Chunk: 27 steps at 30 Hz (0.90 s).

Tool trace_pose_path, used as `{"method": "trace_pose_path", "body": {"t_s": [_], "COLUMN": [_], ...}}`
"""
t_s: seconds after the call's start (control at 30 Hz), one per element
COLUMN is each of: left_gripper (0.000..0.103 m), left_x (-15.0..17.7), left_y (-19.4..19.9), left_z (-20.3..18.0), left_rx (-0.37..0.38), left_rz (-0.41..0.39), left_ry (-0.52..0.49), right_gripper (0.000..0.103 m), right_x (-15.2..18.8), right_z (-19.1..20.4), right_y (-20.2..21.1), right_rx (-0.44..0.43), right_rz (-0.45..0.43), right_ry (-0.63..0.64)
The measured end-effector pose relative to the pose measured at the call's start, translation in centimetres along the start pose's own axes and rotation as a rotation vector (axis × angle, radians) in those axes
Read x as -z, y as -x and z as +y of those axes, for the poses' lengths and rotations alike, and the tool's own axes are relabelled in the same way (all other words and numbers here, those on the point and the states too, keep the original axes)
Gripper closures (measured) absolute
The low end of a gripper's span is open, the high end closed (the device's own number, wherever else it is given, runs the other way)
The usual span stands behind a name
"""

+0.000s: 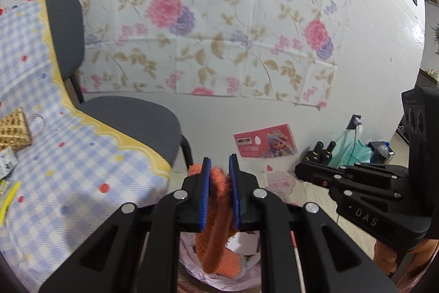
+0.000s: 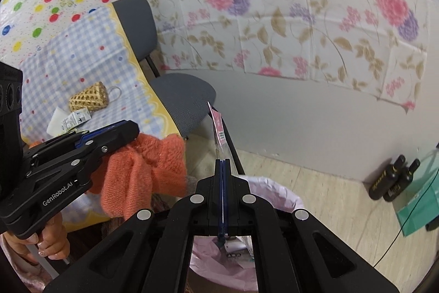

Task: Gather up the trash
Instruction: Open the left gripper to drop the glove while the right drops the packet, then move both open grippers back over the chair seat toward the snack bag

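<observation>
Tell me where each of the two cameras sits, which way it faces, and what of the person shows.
Left wrist: sits on the left gripper, looking along its fingers at the floral wall, clamped on an orange knit cloth; the right gripper and hand show.
Right wrist: sits on the right gripper, pinching a pink wrapper above the lined bin; the left gripper and fingers show.
Shared: grey chair, checked tablecloth, cloth.

Left gripper point(image 1: 220, 169) angled downward, jaws pinched on orange knit fabric point(image 1: 218, 199). Right gripper point(image 2: 222, 164) also tilted down, jaws fully closed on a thin pink packet point(image 2: 218, 125). Bare hand point(image 2: 50, 240) wraps the left gripper's handle.
</observation>
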<state>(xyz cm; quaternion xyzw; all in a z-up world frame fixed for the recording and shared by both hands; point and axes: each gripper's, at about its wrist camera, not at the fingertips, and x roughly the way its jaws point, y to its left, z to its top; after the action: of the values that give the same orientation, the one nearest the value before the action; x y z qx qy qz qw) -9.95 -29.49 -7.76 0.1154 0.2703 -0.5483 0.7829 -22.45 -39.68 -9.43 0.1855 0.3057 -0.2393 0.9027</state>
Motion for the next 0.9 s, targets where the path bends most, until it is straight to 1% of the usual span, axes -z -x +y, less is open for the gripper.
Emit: {"method": "trace_pose_path", "body": {"t_s": [0.23, 0.27, 0.3, 0.33, 0.37, 0.4, 0.43, 0.47, 0.53, 0.6, 0.63, 0.77, 0.9], "left_gripper": [0.087, 0.080, 0.067, 0.063, 0.058, 0.056, 0.054, 0.053, 0.050, 0.044, 0.044, 0.039, 0.038], "left_x": [0.0, 0.0, 0.0, 0.0, 0.0, -0.1, -0.2, -0.3, -0.6, -0.8, -0.9, -1.3, -1.2], "left_y": [-2.8, -3.0, -3.1, -3.0, -2.7, -2.6, -2.3, -1.9, -0.9, 0.1, 0.7, 3.3, 6.3], "left_z": [0.1, 0.1, 0.2, 0.3, 0.4, 0.5, 0.8, 1.2, 2.1, 2.9, 3.4, 5.3, 7.4], "left_rx": [0.037, 0.036, 0.032, 0.026, 0.018, 0.013, 0.006, -0.010, -0.031, -0.072, -0.090, -0.169, -0.264], "left_rz": [0.069, 0.072, 0.075, 0.072, 0.062, 0.058, 0.050, 0.045, 0.029, 0.009, -0.003, -0.035, -0.061], "left_ry": [0.035, 0.038, 0.039, 0.041, 0.045, 0.047, 0.051, 0.060, 0.078, 0.097, 0.108, 0.139, 0.164], "right_gripper": [0.102, 0.102, 0.102, 0.097, 0.096, 0.095, 0.091, 0.088, 0.086, 0.081, 0.080, 0.079, 0.079], "right_x": [1.2, 1.3, 1.4, 1.6, 1.6, 1.6, 1.6, 1.5, 1.1, 0.4, 0.1, -1.6, -3.2], "right_z": [-1.7, -1.9, -2.1, -2.3, -2.5, -2.6, -2.6, -2.7, -2.6, -2.4, -2.3, -1.1, 1.4], "right_y": [-2.1, -2.5, -2.9, -3.2, -3.5, -3.8, -3.9, -3.9, -3.5, -2.8, -2.5, -1.2, -0.8], "right_rx": [-0.003, -0.008, -0.010, -0.014, -0.018, -0.027, -0.030, -0.024, -0.014, -0.011, -0.008, -0.026, -0.079], "right_rz": [0.050, 0.059, 0.068, 0.077, 0.086, 0.099, 0.100, 0.098, 0.082, 0.053, 0.040, -0.008, -0.039], "right_ry": [-0.040, -0.046, -0.053, -0.062, -0.071, -0.077, -0.080, -0.079, -0.067, -0.059, -0.056, -0.022, 0.023]}}
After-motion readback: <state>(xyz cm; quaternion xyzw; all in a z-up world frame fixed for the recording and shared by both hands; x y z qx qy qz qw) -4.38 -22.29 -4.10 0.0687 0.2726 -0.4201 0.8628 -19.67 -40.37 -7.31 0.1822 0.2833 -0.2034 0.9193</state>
